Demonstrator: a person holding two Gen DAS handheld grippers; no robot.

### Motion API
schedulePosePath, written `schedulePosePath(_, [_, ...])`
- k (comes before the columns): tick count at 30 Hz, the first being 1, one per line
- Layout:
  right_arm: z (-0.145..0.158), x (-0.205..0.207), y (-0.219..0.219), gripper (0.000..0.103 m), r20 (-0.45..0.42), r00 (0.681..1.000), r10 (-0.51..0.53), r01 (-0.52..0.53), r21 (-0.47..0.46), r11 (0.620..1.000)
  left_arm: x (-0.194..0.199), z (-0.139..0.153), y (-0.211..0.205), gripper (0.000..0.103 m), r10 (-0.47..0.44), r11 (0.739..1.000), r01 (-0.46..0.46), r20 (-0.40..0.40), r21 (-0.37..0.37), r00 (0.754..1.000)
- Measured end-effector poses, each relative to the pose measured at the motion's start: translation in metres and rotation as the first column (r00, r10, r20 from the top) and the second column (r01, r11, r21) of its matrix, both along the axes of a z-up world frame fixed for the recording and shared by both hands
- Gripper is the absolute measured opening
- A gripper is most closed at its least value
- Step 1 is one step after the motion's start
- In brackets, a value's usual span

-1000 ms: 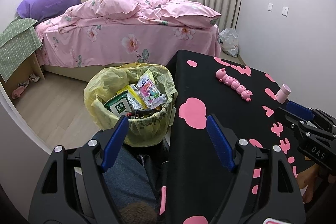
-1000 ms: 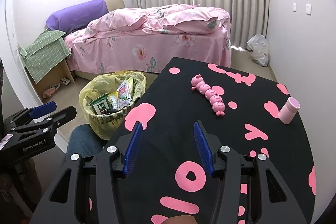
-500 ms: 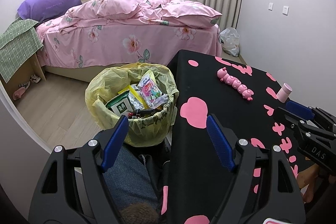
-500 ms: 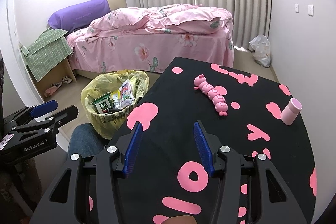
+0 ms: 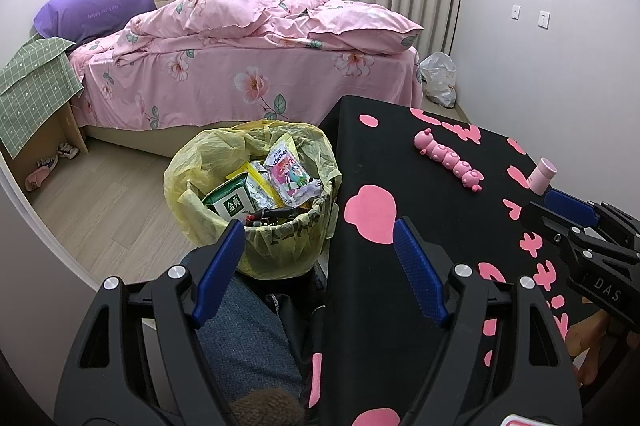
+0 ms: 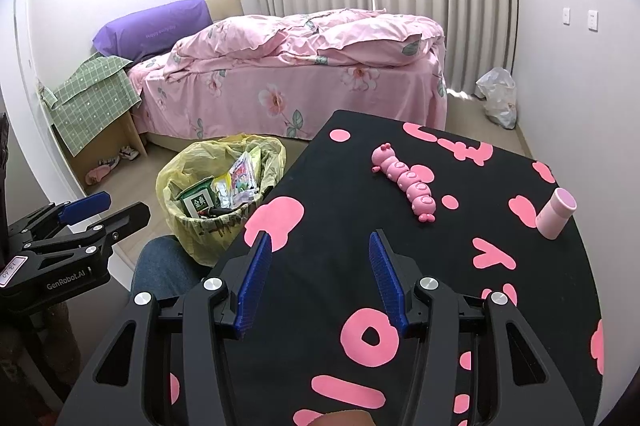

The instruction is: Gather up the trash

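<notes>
1. Tools first: the left tool (image 5: 316,258) hangs with its blue pads wide apart and nothing between them, over the gap between the bench edge and the trash bin; the right tool (image 6: 320,278) is likewise spread and empty, low over the bench (image 6: 340,226).
2. Trash bin (image 5: 256,194), lined with a yellow bag, stands on the floor just beside the bench's near-left edge and holds the task's things: a green carton (image 5: 232,202), foil wrappers and a pink snack packet (image 5: 288,174).
3. On the bench beyond the right tool lie a pink caterpillar toy (image 6: 404,182) and, further right of the toy, an upright pink cup (image 6: 556,212); no loose wrapper shows on the bench.
4. Judging by this, collecting looks nearly or wholly done.
5. The next move would call for checking whether the cup counts as trash; if so, the right tool must reach past the toy without knocking it.
</notes>
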State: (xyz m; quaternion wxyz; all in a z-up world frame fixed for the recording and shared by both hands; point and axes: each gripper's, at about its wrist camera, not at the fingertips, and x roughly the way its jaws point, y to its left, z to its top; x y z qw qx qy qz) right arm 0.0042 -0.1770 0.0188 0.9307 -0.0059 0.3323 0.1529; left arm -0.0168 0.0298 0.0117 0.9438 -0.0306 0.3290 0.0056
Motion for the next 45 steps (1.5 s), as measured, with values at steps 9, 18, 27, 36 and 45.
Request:
schedulePosePath(9, [0.0036,0.0014,0.0003,0.048,0.002,1.000,-0.001,0.001,0.001,1.000,-0.0003,-0.0003,-0.0008,0.073,-0.001,1.000,0.001,-0.001,0.001,1.000])
schedulePosePath(18, [0.0038,0.0011,0.0004,0.048,0.006,1.000,-0.002,0.002,-0.001,1.000,-0.0004,-0.0003,-0.0002,0.073,-0.002,1.000,0.002,0.000,0.001,1.000])
schedulePosePath(27, [0.0035,0.0010,0.0003,0.048,0.004,1.000,-0.001,0.001,0.000,1.000,-0.0005,-0.0004,-0.0012,0.073,0.000,1.000,0.000,-0.001,0.000,1.000])
schedulePosePath(36, [0.0032,0.0007,0.0007,0.048,0.005,1.000,-0.001,0.001,-0.002,1.000,-0.0007,-0.0006,0.0000,0.073,-0.002,1.000,0.001,0.001,0.001,1.000])
schedulePosePath(45, [0.0031,0.0004,0.0014,0.048,0.006,1.000,-0.001,0.001,-0.001,1.000,-0.0018,0.0005,0.0022,0.072,-0.008,1.000,0.008,0.003,-0.007,1.000])
